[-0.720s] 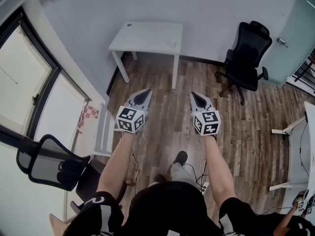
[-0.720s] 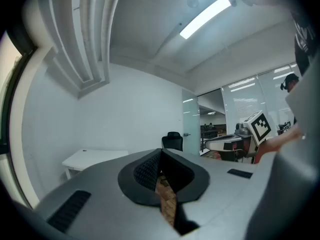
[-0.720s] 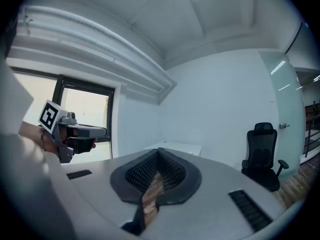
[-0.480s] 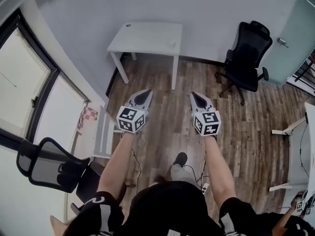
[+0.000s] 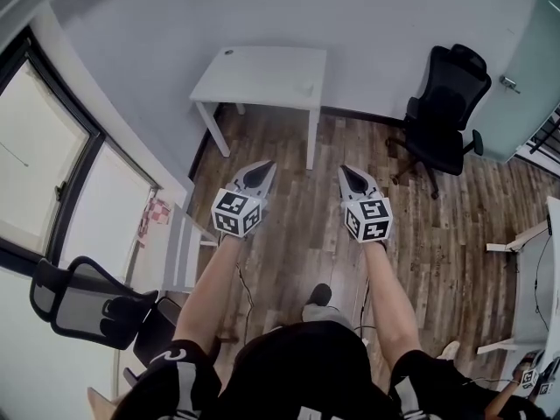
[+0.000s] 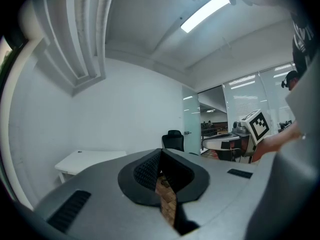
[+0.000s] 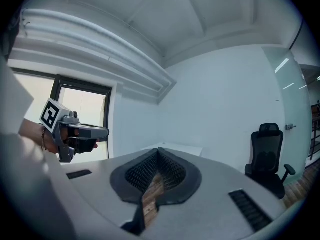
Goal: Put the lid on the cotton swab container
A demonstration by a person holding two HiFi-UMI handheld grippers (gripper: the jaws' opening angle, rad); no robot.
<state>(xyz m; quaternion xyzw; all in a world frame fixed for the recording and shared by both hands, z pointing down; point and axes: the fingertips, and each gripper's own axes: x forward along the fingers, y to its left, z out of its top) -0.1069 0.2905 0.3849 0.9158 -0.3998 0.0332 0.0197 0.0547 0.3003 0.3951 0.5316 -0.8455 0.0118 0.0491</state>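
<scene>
Both grippers are held side by side above the wooden floor, pointing toward a white table [image 5: 262, 70] by the far wall. My left gripper [image 5: 265, 166] is shut with nothing in it; its jaws meet at the tips [image 6: 161, 152]. My right gripper [image 5: 347, 171] is also shut and empty, its tips [image 7: 159, 152] touching. On the table lie a small dark thing [image 5: 229, 52] at the back left and a small pale thing [image 5: 305, 87] near the right front edge. Both are too small to tell a container or a lid.
A black office chair [image 5: 446, 103] stands right of the table. A mesh chair [image 5: 87, 300] and a white rack [image 5: 179, 243] sit at the left by the window. Another white desk's legs [image 5: 516, 234] show at the right edge. Cables lie on the floor by the person's feet.
The table and chair have slid slightly down in the head view. The person's foot has shifted. Both grippers keep their side-by-side pose and stay shut.
</scene>
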